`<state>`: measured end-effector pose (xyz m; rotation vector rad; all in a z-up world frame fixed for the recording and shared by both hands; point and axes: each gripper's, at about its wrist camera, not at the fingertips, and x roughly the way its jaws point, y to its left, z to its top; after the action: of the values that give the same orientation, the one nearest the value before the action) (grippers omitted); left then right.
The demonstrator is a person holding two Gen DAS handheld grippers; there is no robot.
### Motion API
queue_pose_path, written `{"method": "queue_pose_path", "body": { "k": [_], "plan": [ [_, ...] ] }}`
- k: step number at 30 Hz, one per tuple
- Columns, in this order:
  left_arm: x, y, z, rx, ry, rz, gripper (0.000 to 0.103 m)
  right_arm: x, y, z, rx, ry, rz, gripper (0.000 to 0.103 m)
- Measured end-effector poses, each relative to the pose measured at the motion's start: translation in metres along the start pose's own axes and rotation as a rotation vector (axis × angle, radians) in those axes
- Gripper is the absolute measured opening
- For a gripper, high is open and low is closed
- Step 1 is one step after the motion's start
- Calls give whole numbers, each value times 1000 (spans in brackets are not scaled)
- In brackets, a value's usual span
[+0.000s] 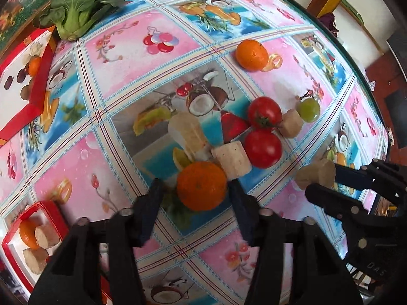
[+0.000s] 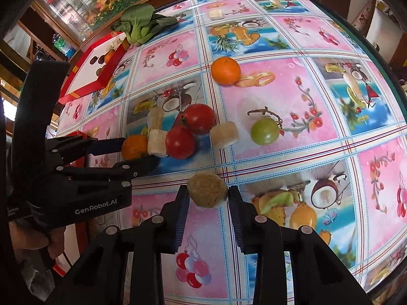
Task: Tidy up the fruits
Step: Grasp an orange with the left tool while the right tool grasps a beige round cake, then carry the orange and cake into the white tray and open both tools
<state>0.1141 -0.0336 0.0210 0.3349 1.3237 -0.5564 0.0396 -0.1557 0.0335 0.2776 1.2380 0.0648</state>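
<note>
My left gripper (image 1: 195,190) is open around a near orange (image 1: 201,189) on the table, its fingers not touching it; both show in the right wrist view too, gripper (image 2: 132,152) and orange (image 2: 134,147). My right gripper (image 2: 207,193) is shut on a beige cylinder chunk (image 2: 207,190), also visible in the left wrist view (image 1: 315,176). Two red tomatoes (image 1: 263,132), more beige chunks (image 1: 232,158), a green grape (image 1: 308,109) and a far orange (image 1: 251,54) lie on the table.
A red tray (image 1: 49,212) at near left holds an orange and beige chunks. A red box (image 1: 33,94) and a bok choy (image 1: 75,12) sit at far left. The round table edge (image 1: 356,58) curves on the right.
</note>
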Motion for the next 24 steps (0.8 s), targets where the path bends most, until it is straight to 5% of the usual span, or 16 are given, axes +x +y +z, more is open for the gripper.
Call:
{"method": "queue_pose_path", "body": {
  "k": [24],
  "plan": [
    [-56, 62, -54, -184, -51, -52, 33, 0, 48, -4, -115, 15, 23, 32]
  ]
}}
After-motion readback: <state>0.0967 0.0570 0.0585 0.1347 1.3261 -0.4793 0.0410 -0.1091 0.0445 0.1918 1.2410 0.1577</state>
